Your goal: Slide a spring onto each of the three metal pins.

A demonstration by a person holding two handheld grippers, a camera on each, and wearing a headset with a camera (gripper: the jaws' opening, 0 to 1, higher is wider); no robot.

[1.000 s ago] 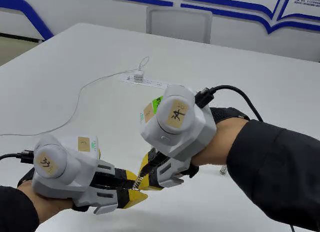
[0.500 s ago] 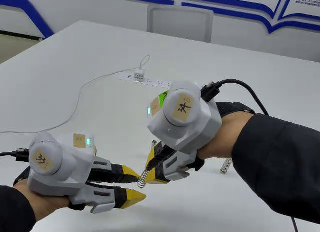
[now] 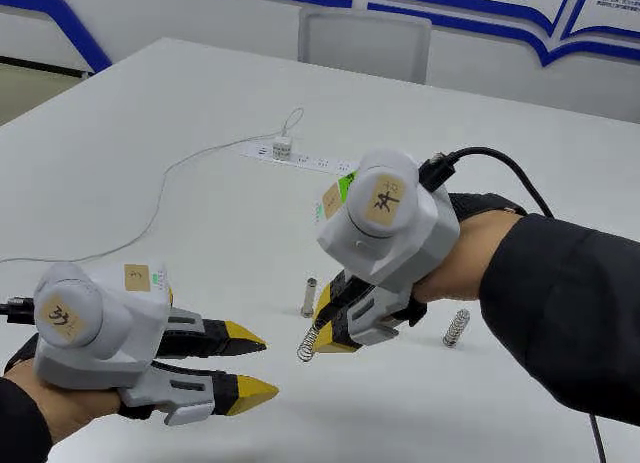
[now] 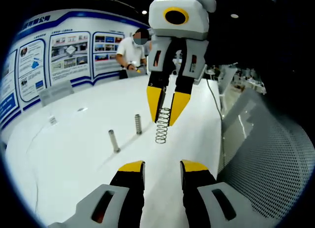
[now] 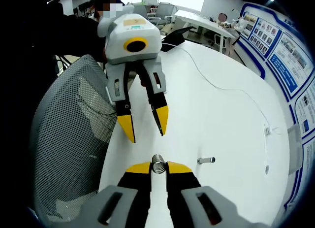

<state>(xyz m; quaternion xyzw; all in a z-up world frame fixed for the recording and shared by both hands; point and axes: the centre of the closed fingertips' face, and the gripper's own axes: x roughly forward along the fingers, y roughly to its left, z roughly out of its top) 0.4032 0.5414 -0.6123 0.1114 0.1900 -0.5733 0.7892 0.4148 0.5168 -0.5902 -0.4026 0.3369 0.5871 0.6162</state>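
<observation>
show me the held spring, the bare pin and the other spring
held spring (image 3: 308, 345), head view, mid coils
bare pin (image 3: 309, 296), head view, mid shaft
other spring (image 3: 456, 327), head view, mid coils

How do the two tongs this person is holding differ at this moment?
The left tongs are open with nothing between them, while the right tongs are shut on a spring. The left tongs point sideways toward the right ones; the right tongs tilt down toward the table. Both have white bodies and black jaws with yellow tips.
</observation>
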